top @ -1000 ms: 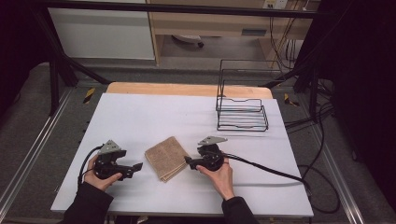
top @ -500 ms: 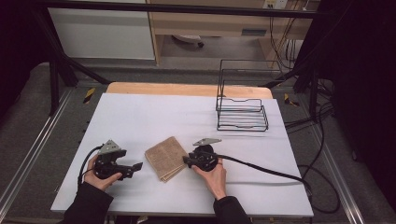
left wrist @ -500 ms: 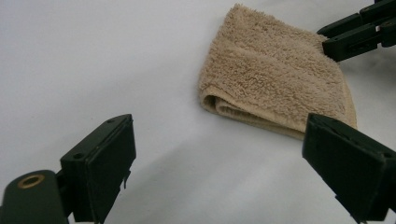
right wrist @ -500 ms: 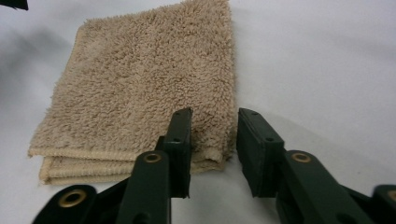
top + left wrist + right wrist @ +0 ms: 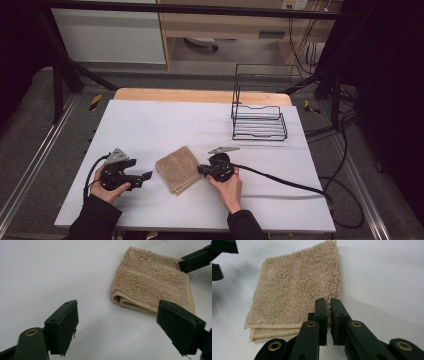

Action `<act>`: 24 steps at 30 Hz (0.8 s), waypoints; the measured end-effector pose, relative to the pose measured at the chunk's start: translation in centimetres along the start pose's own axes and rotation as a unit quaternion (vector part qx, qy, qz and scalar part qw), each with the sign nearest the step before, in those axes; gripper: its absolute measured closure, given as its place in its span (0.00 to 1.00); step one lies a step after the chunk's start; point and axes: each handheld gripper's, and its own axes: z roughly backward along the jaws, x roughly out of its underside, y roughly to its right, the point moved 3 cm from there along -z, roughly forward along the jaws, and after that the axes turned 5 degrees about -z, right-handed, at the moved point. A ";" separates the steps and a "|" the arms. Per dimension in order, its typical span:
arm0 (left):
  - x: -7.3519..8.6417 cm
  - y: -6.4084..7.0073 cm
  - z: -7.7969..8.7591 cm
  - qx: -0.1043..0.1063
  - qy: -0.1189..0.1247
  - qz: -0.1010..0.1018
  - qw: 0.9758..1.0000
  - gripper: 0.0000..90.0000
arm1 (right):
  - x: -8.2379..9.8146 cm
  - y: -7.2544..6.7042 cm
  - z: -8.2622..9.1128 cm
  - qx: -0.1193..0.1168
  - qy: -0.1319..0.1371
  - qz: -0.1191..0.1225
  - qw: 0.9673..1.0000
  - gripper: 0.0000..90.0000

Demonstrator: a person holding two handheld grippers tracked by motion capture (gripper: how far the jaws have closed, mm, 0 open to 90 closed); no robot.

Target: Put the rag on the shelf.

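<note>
The folded beige towel (image 5: 179, 169) lay on the counter (image 5: 165, 125) between both tongs. The right tongs (image 5: 328, 312) had just been closing and pinched its near edge; the left tongs (image 5: 117, 322) stood wide, empty, just beside it. Soft, light and floppy, it would sag unless gripped through all layers at a corner

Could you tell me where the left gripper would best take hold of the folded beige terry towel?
Probably at the corner nearest the left gripper, coming in low from the left side. The folded beige terry towel lies flat on the white table, its stacked layers showing there as a thick rounded fold. The right gripper has just closed on the opposite edge.
</note>
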 end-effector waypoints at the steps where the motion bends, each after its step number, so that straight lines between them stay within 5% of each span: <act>1: -0.2 0.0 -0.1 0.001 0.001 0.001 1.000 0.23 | -0.1 0.0 0.1 0.001 -0.001 0.000 1.000 0.94; 12: -3.0 0.6 -3.7 0.009 -0.018 -0.007 1.000 0.41 | -0.8 0.4 1.3 0.012 -0.018 0.020 1.000 0.94; 18: -3.0 0.6 -6.0 0.026 -0.049 -0.016 0.998 0.62 | -0.6 0.3 1.3 0.016 -0.014 0.023 1.000 0.94; 22: -2.6 1.0 -6.6 0.035 -0.072 -0.039 0.996 0.72 | -0.5 0.3 1.2 0.017 -0.012 0.023 1.000 0.94; 24: -2.5 1.0 -6.7 0.040 -0.074 -0.034 0.996 0.75 | -0.4 0.4 1.2 0.018 -0.009 0.022 1.000 0.94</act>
